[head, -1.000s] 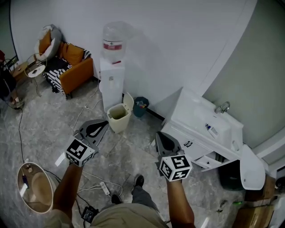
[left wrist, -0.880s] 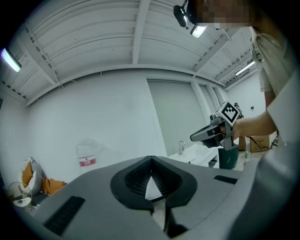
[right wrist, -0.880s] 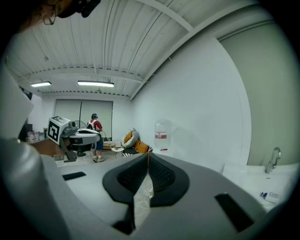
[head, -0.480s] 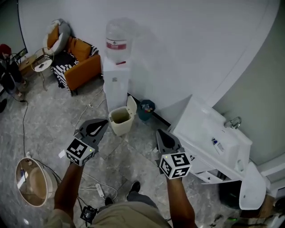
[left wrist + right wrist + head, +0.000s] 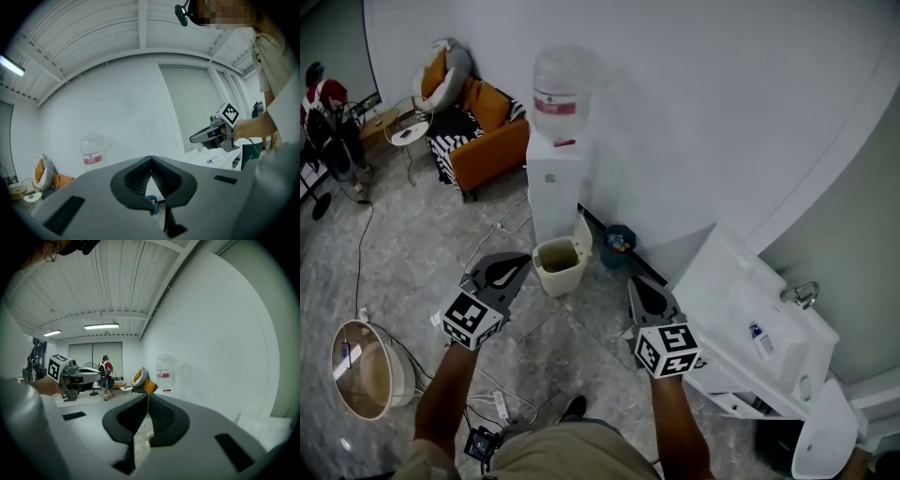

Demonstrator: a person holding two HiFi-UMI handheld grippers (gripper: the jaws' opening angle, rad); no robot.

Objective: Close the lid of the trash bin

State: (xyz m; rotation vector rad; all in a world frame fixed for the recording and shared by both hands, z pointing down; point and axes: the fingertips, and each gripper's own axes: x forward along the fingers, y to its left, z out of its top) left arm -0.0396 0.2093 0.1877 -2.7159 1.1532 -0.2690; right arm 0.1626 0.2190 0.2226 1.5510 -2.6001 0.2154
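Bin (image 5: 555,268) stood open just beyond the left claw (image 5: 517,263), lid (image 5: 581,234) upright on its far-right edge; right claw (image 5: 634,283) lay farther off; both claws clenched, empty

Two tools (image 5: 508,267) (image 5: 639,289), two bins (image 5: 558,267) (image 5: 619,242), one water dispenser (image 5: 554,187)

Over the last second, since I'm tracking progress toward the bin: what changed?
The person moved closer: the trash bin sits lower in the head view, nearer the left hand-held gripper. Nothing was grasped. Its lid stays open; that and the right hand-held gripper stay shut, empty.
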